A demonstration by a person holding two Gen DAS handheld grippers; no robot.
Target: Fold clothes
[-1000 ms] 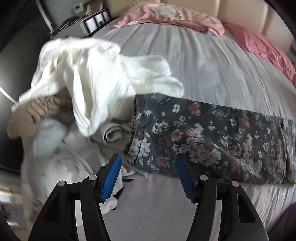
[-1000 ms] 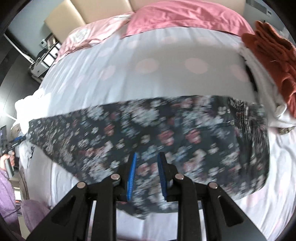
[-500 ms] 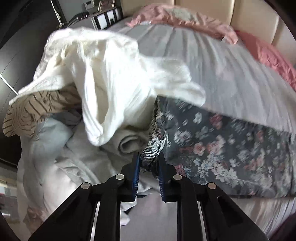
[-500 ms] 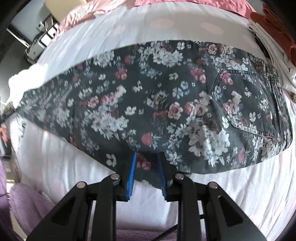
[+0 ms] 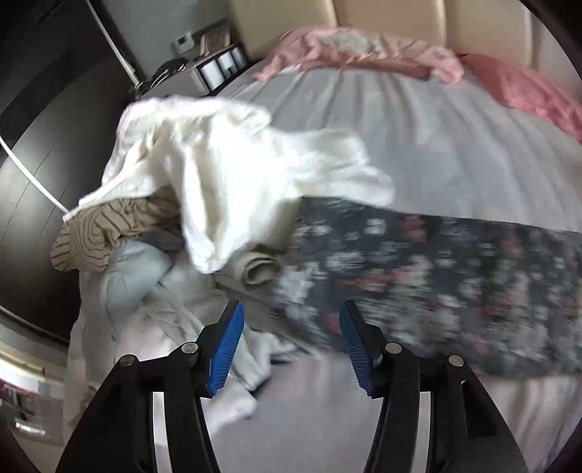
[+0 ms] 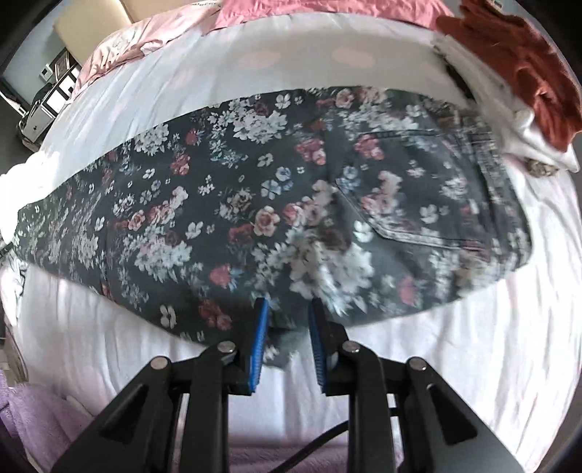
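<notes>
Dark floral trousers (image 6: 276, 218) lie flat across the white bed, folded lengthwise, with the back pocket (image 6: 411, 189) to the right. My right gripper (image 6: 287, 327) is shut on the trousers' near edge at the middle. In the left wrist view the trousers (image 5: 436, 276) stretch off to the right, blurred. My left gripper (image 5: 289, 334) is open and empty, just in front of the trousers' leg end, close above the sheet.
A heap of unfolded clothes, with a white garment (image 5: 232, 163) on top and a striped tan one (image 5: 109, 233), lies left of the trousers. A rust-red and white stack (image 6: 523, 72) sits at the right. Pink pillows (image 6: 327, 11) line the headboard.
My left gripper was shut on the trousers' leg end half a second ago; it has let go, opened and drawn back. My right gripper keeps its hold on the near edge.
</notes>
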